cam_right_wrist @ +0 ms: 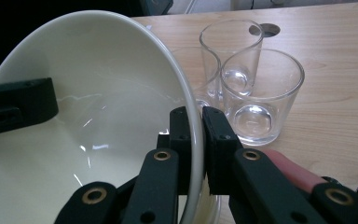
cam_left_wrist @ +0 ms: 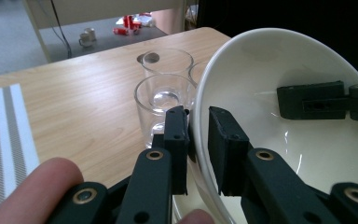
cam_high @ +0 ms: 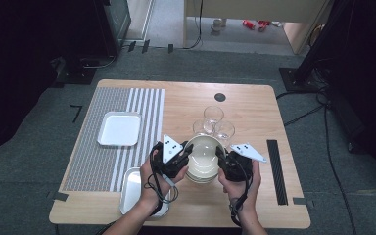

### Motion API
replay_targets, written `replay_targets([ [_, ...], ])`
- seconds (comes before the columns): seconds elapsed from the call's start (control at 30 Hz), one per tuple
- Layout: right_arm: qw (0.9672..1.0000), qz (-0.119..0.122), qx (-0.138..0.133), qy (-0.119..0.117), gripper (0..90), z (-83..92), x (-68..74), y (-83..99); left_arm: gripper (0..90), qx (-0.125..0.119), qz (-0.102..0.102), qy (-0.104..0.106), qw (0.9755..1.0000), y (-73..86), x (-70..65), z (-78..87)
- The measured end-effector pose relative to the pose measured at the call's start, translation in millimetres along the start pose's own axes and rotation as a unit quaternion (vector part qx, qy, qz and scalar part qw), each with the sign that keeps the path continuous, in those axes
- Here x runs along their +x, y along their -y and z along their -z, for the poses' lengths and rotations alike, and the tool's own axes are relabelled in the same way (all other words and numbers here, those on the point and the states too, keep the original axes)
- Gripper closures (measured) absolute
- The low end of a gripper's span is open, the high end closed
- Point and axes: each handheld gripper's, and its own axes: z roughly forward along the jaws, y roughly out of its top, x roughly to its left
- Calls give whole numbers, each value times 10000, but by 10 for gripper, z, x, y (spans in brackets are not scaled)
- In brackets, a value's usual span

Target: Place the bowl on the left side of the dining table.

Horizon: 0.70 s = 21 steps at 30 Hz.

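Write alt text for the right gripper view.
The right hand-held gripper pinches the rim of a tilted white bowl, one jaw inside, one outside. Three empty clear glasses stand close behind on the wooden table; the other hand-held gripper reaches in over the far rim.

Bowl (cam_high: 203,157) stack: count of bowls under the top one can't be told from the high view, lower rims mostly covered. Steel tray (cam_high: 132,188) at the near bench (cam_high: 254,112) edge partly hidden by the left forearm and cable. Third glass (cam_left_wrist: 199,71) in the left gripper view mostly behind the bowl rim. Bowl cut off by the bottom and left edges in the right gripper view. Red items on the floor (cam_high: 254,24) beyond the bench too small to identify.
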Motion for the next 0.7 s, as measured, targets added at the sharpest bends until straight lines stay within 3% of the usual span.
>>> replay_targets([
  [0.27, 9993, 98, -336, -163, 835, 44, 90, 6, 776, 105, 264, 5, 9996, 35, 42, -34],
  [0.47, 9978, 383, -534, -72, 833, 40, 208, 31, 835, 22, 469, -129, 9988, 46, 114, 15],
  [0.7, 9976, 420, -485, -258, 808, 29, 249, 33, 842, -59, 404, -68, 9991, 51, 182, 74],
])
